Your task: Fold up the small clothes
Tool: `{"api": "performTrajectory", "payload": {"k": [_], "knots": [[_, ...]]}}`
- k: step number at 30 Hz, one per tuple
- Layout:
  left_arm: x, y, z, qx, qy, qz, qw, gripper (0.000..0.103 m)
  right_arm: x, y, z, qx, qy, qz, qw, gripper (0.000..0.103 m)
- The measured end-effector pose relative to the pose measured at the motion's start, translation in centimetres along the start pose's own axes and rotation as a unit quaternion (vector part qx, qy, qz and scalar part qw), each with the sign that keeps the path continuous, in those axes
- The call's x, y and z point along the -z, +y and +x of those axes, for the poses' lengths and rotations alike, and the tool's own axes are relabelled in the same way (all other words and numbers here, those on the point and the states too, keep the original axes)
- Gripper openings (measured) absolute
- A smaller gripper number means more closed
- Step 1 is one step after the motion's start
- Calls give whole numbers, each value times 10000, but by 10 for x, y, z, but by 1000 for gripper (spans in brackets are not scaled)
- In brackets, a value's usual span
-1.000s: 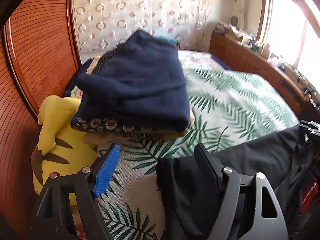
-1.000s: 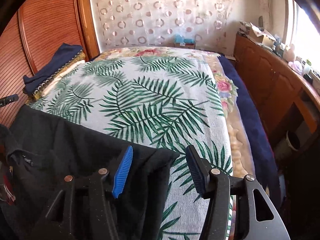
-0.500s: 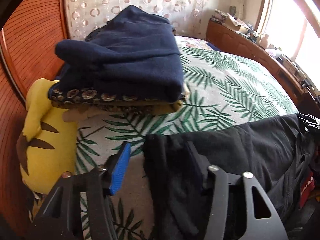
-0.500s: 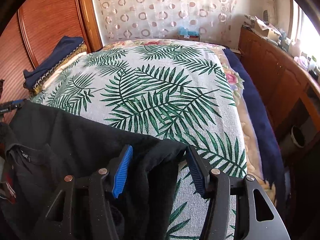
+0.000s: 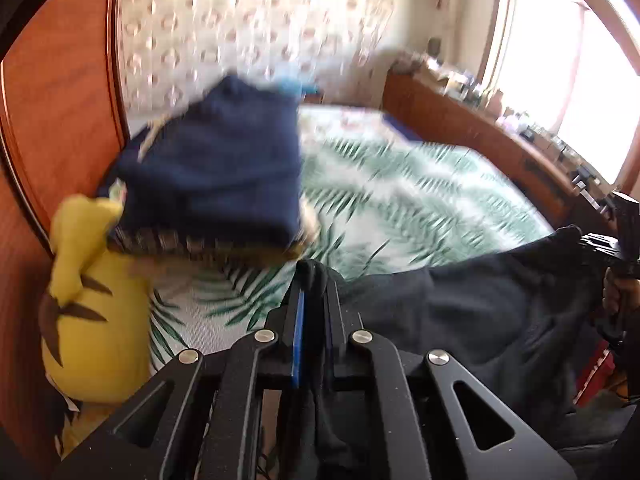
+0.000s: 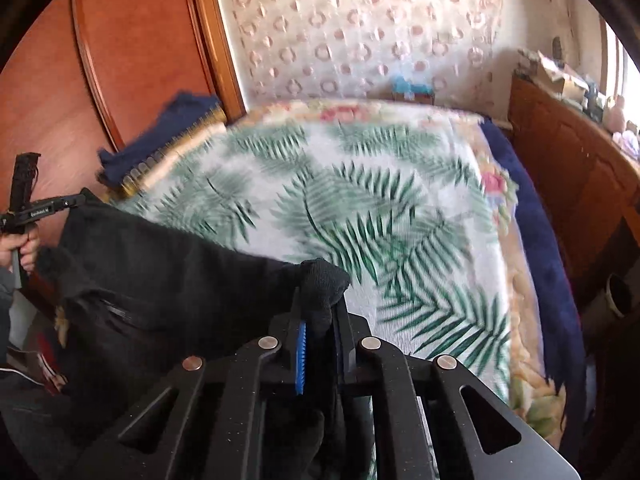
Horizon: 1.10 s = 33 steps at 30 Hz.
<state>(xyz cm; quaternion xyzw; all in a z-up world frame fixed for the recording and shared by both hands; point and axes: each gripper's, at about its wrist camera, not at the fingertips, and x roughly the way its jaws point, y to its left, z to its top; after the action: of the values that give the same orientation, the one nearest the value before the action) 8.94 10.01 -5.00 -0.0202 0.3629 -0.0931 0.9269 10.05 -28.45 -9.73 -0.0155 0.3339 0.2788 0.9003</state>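
so the bedspread is showing green palm fronds on white, with a floral peach border; the garment is looking plain black; the folded pile is sitting navy on top with a gold-patterned layer under it; the plush toy is glowing yellow with brown stripes; gripper pads are showing bright blue; the headboard is reading reddish-brown wood

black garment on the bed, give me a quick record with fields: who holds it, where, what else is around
garment: black garment, stretched between both grippers
left gripper: jaws closing, pinching one corner
right gripper: jaws closing, pinching the other corner
surface: palm-leaf bedspread
beside: folded navy pile by the wooden headboard; yellow plush toy below it
blur: both views smeared
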Motion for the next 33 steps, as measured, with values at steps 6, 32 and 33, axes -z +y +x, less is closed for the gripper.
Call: {"api": "performTrajectory", "payload": {"k": [6,32,33], "knots": [[-32,-31,-93,-28,-1142,209,9932,8,-21,17,-88,35,-859,-277,9959,9],[-111,-63,-268,48,-3290,635,9422,8,-77,75,-323,894,-2407,-1283,9579,9],[-116,-59,-260,55,-3252,593,9438,8,-75,77,-312,908,-2394,-1242,9587,9]]}}
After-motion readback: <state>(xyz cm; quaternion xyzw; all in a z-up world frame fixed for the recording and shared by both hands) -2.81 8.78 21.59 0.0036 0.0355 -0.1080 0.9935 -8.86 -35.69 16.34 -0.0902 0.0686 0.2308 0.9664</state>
